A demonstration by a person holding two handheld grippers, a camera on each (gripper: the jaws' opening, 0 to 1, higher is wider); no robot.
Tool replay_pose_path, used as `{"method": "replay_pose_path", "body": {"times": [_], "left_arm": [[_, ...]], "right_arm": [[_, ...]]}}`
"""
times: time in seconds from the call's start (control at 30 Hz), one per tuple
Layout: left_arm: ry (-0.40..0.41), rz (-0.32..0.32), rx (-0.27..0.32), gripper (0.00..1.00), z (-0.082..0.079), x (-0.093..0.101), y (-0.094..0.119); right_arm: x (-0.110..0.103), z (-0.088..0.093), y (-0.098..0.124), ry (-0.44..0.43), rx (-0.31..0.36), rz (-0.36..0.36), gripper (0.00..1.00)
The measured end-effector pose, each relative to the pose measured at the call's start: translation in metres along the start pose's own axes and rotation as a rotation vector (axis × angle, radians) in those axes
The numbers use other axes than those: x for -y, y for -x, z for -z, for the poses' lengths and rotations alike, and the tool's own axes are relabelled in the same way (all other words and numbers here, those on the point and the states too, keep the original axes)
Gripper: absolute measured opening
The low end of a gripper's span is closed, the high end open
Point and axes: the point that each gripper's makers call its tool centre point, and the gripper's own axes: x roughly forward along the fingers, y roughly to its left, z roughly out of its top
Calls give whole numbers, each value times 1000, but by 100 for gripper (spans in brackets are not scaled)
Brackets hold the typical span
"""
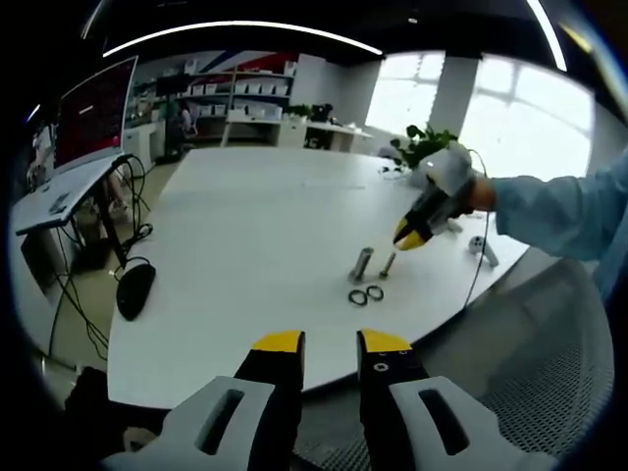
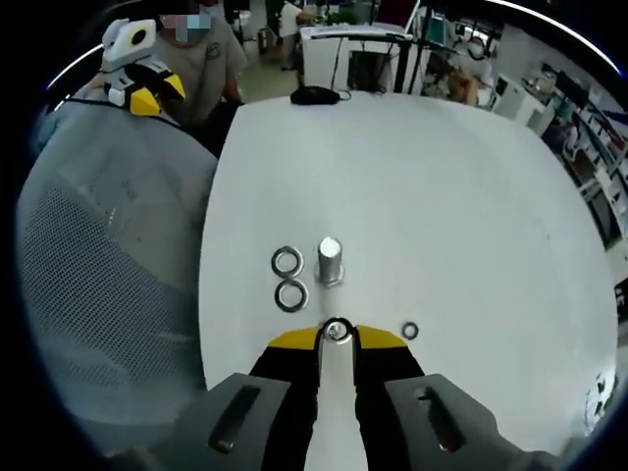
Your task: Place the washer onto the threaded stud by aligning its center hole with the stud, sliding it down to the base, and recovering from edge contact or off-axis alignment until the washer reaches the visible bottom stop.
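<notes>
Right gripper view: right gripper (image 2: 337,337) pinches a washer (image 2: 337,330) at 6 o'clock of the threaded stud (image 2: 330,260); left gripper (image 1: 331,343) jaws spread, holding nothing

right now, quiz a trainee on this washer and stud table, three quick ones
1. True or false: a washer already sits on the upright stud.
2. How many washers lie side by side on the table next to that stud?
3. Multiple choice: the right gripper has its tips
A. wide open, off to the far side of the table
B. close on either side of a small metal piece, just short of the stud
C. around the black mouse

Key
1. False: the stud's top is bare.
2. Two.
3. B. Whether the piece is gripped is not clear. The left gripper is held back at the table edge, jaws apart with nothing between them.
</notes>
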Motion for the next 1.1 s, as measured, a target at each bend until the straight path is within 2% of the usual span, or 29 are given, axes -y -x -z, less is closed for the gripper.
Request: {"method": "replay_pose_path", "body": {"times": [1.1], "left_arm": [[5,0,5,18,0,0,0]], "right_arm": [[-4,10,-27,89,-123,-36,14]]}}
